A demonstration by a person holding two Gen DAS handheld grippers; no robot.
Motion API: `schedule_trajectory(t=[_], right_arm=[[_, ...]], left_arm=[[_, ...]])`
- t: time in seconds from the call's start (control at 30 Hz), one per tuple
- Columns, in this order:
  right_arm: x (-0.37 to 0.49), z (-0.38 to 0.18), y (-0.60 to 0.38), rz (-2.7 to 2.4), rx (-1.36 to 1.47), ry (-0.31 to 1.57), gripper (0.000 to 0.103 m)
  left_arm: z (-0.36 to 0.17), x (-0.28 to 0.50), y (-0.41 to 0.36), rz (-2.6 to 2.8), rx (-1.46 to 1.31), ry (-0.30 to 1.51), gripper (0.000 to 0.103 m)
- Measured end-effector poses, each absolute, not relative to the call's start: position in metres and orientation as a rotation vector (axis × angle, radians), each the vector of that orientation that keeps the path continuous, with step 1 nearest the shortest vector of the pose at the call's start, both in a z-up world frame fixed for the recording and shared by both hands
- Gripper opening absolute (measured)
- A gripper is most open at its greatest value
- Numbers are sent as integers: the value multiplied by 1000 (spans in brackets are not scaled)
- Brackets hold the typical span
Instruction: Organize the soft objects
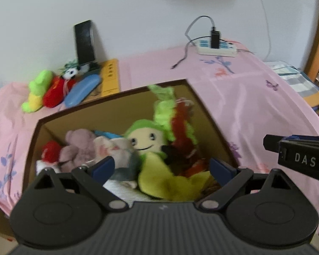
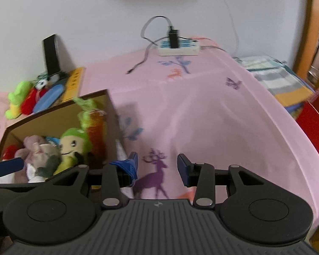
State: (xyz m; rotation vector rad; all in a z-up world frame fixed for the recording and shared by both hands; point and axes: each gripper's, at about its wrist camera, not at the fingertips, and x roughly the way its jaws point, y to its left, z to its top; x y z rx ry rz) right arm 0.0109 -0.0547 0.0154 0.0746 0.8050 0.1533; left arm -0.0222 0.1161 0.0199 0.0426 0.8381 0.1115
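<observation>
My left gripper (image 1: 161, 165) hangs over the open brown cardboard box (image 1: 108, 108), its jaws spread wide and holding nothing. Straight ahead of them, inside the box, a green-haired smiling plush doll in a yellow-green outfit (image 1: 147, 140) leans against a red and lime fuzzy plush (image 1: 180, 125) that rises toward the far wall of the box. To the left of the jaws in the box sit a mauve plush animal (image 1: 78, 146), a pale pink and white plush (image 1: 112, 148) touching it, and a small red plush (image 1: 51, 152) in the corner. Something white and fluffy lies just under the left finger; I cannot tell what it is.

My right gripper (image 2: 157, 165) is out over the pink printed cloth (image 2: 202, 110) covering the surface, to the right of the box, jaws parted and empty; a purple deer print lies between the fingers.

Well beyond the box, to the far left of both jaws, a lime and yellow plush (image 1: 37, 91), a red plush (image 1: 54, 93), a small panda plush (image 1: 71, 73) and a blue oblong case (image 1: 83, 90) lie bunched together beside a yellow book (image 1: 110, 77) and an upright black speaker (image 1: 85, 42). A white power strip (image 1: 217, 47) sits far ahead by the wall.
</observation>
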Motion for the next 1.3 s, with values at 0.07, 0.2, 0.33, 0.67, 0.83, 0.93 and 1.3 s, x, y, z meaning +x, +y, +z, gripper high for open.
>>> schedule_trajectory(t=[0.07,0.2,0.33,0.67,0.83,0.93,1.3], right_arm=[[12,18,-45,182,66,803,24],[12,20,-28,225,34,797,25],[12,21,-14,258,13,797,25],[14,19,-2,282,-19,792,25],[14,18,-1,276,-32,787,25],[16,17,-1,273,-27,792,25],[18,9,-1,282,-34,806,25]], left_arm=[[20,-25,125,139,35,838,95],[21,-28,141,186,22,840,95],[20,-30,151,218,13,843,95],[16,-26,164,231,-6,863,95],[12,-22,164,231,-8,884,95],[8,-20,165,238,-10,897,95],[0,-18,166,256,-10,920,95]])
